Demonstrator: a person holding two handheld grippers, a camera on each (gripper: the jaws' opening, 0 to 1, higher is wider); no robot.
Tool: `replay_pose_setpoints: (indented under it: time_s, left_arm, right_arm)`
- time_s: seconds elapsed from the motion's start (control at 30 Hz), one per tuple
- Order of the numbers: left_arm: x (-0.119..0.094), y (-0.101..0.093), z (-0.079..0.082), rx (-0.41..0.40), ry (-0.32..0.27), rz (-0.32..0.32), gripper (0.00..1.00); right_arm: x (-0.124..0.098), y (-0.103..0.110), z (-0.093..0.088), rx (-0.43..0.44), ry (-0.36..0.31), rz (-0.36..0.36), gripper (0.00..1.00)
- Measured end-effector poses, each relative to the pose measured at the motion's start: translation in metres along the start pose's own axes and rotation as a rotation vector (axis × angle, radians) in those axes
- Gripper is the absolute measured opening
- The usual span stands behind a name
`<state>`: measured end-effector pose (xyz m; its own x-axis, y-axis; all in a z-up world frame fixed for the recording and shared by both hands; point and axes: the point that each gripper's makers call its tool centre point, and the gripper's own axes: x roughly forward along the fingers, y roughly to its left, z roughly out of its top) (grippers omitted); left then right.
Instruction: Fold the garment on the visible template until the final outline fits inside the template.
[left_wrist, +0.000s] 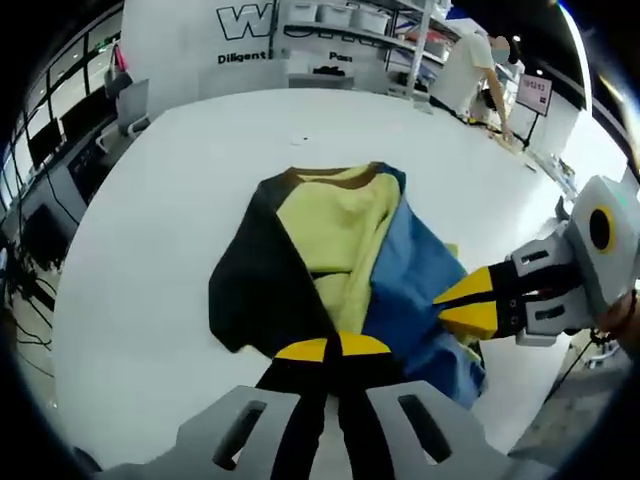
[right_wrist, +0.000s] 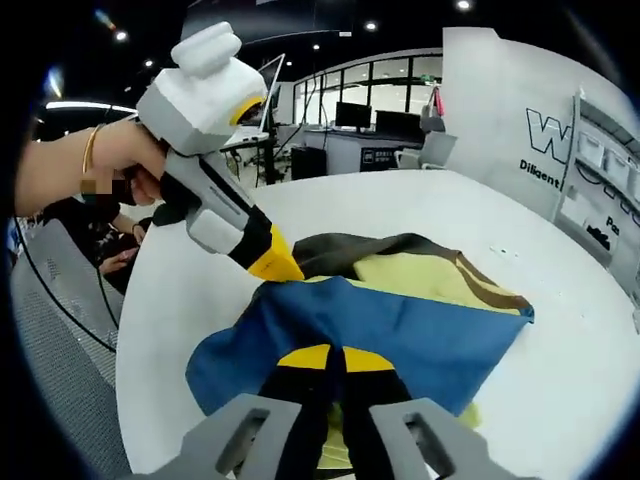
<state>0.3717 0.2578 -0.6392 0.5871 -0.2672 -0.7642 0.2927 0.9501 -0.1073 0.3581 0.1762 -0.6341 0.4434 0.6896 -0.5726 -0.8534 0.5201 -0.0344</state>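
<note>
Left gripper view: garment (left_wrist: 340, 270), black, yellow and blue panels, lies partly folded on the white table (left_wrist: 150, 250). Left gripper (left_wrist: 332, 348) jaws closed together on its near edge; right gripper (left_wrist: 470, 303) pinches the blue panel from the right. Shelving (left_wrist: 350, 25) and a person (left_wrist: 470, 65) beyond. Right gripper view: right gripper (right_wrist: 335, 358) jaws closed on blue fabric (right_wrist: 400, 335); left gripper (right_wrist: 275, 262) tips meet the garment, a hand (right_wrist: 125, 155) holding it.

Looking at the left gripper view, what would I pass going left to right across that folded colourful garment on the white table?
Black panel → yellow middle panel → blue panel → the other tongs, yellow-tipped, coming in from the right onto the blue cloth.
</note>
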Motion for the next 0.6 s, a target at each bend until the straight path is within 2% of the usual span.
replay_pose_setpoints:
  time_s: [0.17,0.27,0.4,0.6]
  left_arm:
    - [-0.005,0.011,-0.002,0.021,0.004,0.038,0.02]
    - [-0.008,0.02,-0.004,0.028,0.009,0.058,0.02]
    - [-0.01,0.033,-0.01,0.055,0.041,0.111,0.02]
    - [-0.011,0.042,-0.013,0.071,0.053,0.136,0.02]
  right_arm:
    - [-0.012,-0.01,0.007,0.023,-0.029,-0.023,0.0]
    - [-0.017,-0.014,0.004,0.018,-0.025,-0.036,0.0]
    - [-0.027,-0.026,-0.002,0.023,-0.009,-0.073,0.0]
    - [-0.046,-0.054,-0.024,0.048,0.052,-0.151,0.0]
